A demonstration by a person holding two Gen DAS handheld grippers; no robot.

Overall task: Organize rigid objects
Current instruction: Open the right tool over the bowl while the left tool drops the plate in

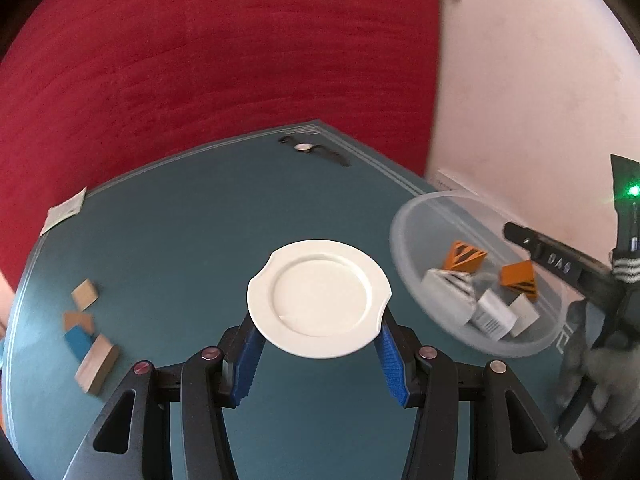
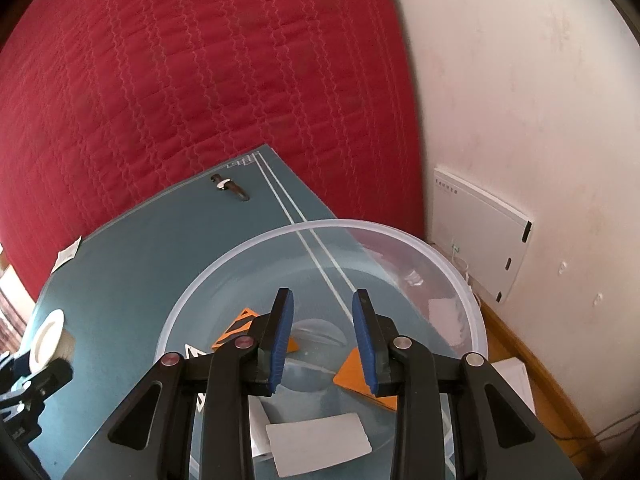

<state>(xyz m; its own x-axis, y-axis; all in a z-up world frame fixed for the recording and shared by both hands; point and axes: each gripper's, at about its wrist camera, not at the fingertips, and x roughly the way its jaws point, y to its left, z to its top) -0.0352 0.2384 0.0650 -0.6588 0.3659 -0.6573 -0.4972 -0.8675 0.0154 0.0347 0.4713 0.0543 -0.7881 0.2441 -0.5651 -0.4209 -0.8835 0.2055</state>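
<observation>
My left gripper (image 1: pixel 318 320) is shut on the near rim of a small white plate (image 1: pixel 320 300), held level above the teal table (image 1: pixel 200 240); the plate also shows edge-on at the far left of the right wrist view (image 2: pixel 48 336). A clear plastic bowl (image 2: pixel 320 224) stands at the table's right edge, partly overhanging it. It holds orange boxes (image 1: pixel 466 256) and white boxes (image 1: pixel 492 316). My right gripper (image 2: pixel 320 296) reaches down into the bowl (image 1: pixel 404 216). Its pads stand a little apart on a faint see-through rounded thing (image 2: pixel 318 332).
Wooden blocks (image 1: pixel 96 364) and a blue block (image 1: pixel 80 342) lie at the table's left. A wristwatch (image 1: pixel 306 147) rests near the far corner and a paper slip (image 1: pixel 66 210) at the far left edge. Beyond are a red quilt (image 2: pixel 200 80) and a white wall panel (image 2: pixel 480 232).
</observation>
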